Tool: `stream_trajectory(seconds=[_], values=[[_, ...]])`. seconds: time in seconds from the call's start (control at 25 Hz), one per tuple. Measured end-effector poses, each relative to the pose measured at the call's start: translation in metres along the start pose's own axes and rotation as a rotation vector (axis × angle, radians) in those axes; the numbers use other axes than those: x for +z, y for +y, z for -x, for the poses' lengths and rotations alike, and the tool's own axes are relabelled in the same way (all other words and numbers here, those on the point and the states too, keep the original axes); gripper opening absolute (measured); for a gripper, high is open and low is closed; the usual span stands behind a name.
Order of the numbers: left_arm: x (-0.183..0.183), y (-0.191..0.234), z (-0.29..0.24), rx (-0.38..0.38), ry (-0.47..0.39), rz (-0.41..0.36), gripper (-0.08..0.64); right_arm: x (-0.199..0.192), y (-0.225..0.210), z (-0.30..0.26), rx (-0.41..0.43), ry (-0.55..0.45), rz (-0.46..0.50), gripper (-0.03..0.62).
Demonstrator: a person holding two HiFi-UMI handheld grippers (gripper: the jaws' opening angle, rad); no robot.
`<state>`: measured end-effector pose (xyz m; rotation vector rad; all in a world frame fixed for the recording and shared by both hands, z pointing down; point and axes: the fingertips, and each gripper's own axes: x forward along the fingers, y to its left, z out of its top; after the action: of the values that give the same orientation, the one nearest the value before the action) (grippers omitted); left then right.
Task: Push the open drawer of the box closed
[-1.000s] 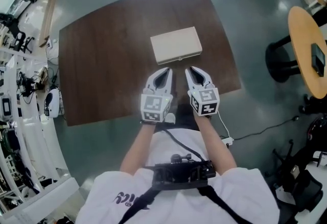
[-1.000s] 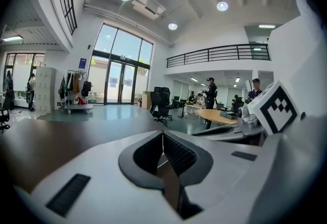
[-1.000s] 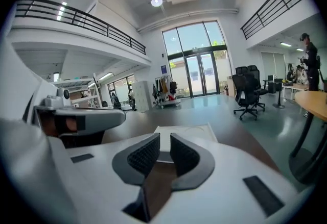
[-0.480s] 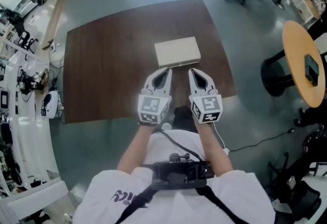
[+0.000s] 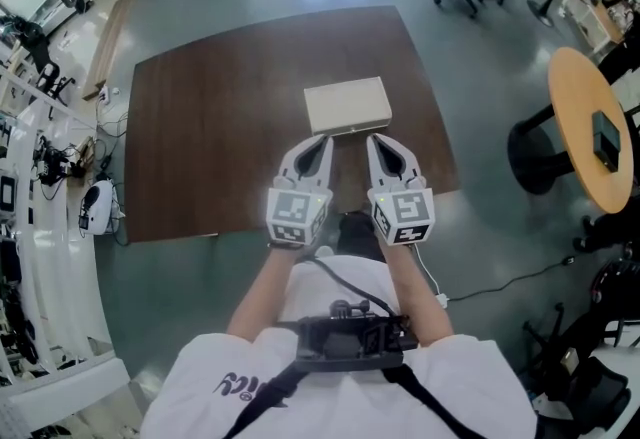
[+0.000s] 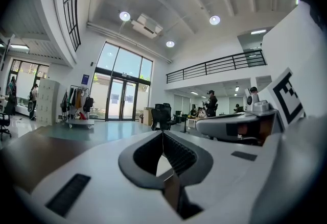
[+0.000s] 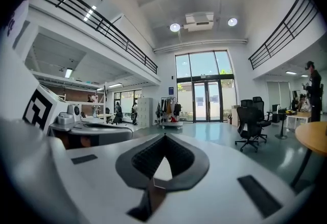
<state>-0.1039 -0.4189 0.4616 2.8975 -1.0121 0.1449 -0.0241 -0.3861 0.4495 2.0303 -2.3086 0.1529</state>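
Office-lab hall: swivel chairs (image 7: 250, 122), mezzanine railing (image 6: 220, 65)

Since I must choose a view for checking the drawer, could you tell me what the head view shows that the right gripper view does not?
Only the head view: the beige box on the brown table. Only the right gripper view: the glass doors and ceiling lights. Both: the left hand-held gripper and the right hand-held gripper.
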Motion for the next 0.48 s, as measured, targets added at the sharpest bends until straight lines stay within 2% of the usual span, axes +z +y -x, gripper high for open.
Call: stream_trajectory(seconds=[0.32, 0.48], values=[[-0.004, 0.0, 0.001, 0.004, -0.009, -0.005, 0.009, -0.004, 0.001, 0.003, -0.005, 0.012, 0.019, 0.005], [-0.015, -0.019, 0.001, -0.012, 0.009, 0.005, 0.009, -0.018, -0.006, 0.018, -0.011, 0.056, 0.024, 0.005]])
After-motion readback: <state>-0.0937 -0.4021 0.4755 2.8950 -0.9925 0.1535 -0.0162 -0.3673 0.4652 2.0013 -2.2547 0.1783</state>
